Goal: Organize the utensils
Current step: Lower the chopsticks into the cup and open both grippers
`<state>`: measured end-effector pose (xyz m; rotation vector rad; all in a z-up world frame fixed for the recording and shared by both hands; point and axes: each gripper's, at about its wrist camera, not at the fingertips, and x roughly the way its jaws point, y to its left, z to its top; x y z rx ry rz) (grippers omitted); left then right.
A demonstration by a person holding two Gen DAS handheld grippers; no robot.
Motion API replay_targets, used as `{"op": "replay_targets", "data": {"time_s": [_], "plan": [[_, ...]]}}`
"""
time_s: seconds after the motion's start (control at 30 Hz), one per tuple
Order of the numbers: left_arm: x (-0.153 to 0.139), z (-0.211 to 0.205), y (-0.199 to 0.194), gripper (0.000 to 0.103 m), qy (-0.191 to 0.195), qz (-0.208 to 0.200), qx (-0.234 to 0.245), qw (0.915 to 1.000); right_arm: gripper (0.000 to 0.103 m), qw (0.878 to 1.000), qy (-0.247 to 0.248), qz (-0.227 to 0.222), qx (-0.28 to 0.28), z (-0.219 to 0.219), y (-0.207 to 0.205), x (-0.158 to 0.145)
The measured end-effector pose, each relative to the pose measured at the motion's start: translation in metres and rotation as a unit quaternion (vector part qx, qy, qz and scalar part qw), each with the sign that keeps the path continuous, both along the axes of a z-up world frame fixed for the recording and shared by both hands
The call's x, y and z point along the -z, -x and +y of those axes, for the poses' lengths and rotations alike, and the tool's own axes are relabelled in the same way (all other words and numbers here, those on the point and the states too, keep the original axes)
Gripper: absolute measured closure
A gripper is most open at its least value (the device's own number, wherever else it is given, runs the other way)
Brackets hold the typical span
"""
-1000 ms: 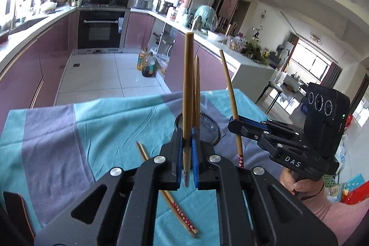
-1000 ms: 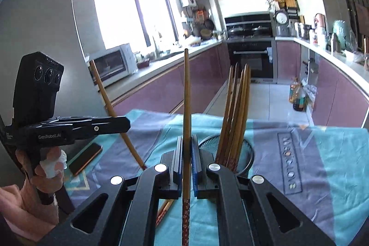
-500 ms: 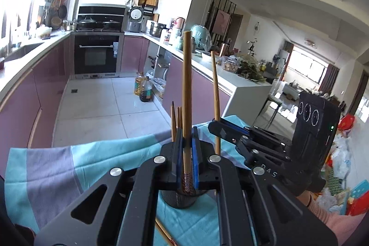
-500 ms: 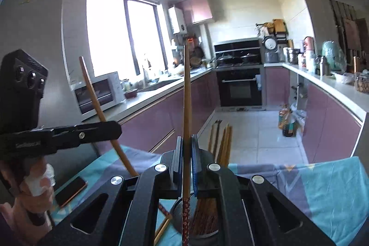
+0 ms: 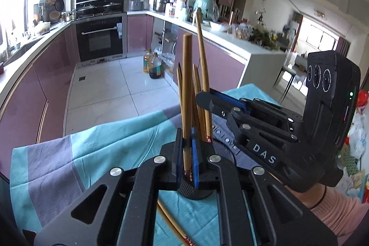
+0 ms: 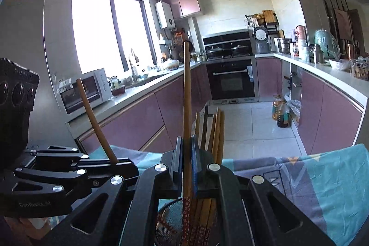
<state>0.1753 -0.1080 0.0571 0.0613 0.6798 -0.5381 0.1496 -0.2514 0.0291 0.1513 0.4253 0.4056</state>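
Both tongs over the holder, one chopstick each.

Left tongs (image 5: 188,151) are clenched on an upright chopstick (image 5: 186,93), patterned tip down at the mesh holder (image 5: 196,191). Right tongs (image 6: 185,163) grip another chopstick (image 6: 186,107), long axis vertical, tip already inside the holder's rim. Several chopsticks (image 6: 215,130) already stand in the holder. Judged mostly done: two await release, and one loose chopstick (image 5: 173,223) lies on the worktop cloth (image 5: 92,153) just beside the holder.
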Motion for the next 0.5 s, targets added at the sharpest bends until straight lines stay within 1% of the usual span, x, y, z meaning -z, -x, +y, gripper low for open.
{"op": "replay_targets", "data": {"time_s": [0.1,0.27,0.47,0.5], "plan": [[0.006,-0.004,-0.002,0.095,-0.011,0.007,0.006,0.9999,0.097,1.0,0.002,0.023,-0.004,0.001,0.0,0.006],[0.016,-0.008,-0.012,0.095,-0.016,0.026,0.018,0.9994,0.097,0.998,0.003,0.058,-0.011,0.0,0.001,0.015],[0.028,-0.012,-0.035,0.095,-0.022,0.057,0.026,0.9978,0.097,0.996,0.017,0.083,-0.011,0.003,-0.004,0.023],[0.031,-0.013,-0.038,0.095,-0.025,0.059,0.025,0.9976,0.095,0.996,0.017,0.086,-0.01,0.002,-0.004,0.024]]}}
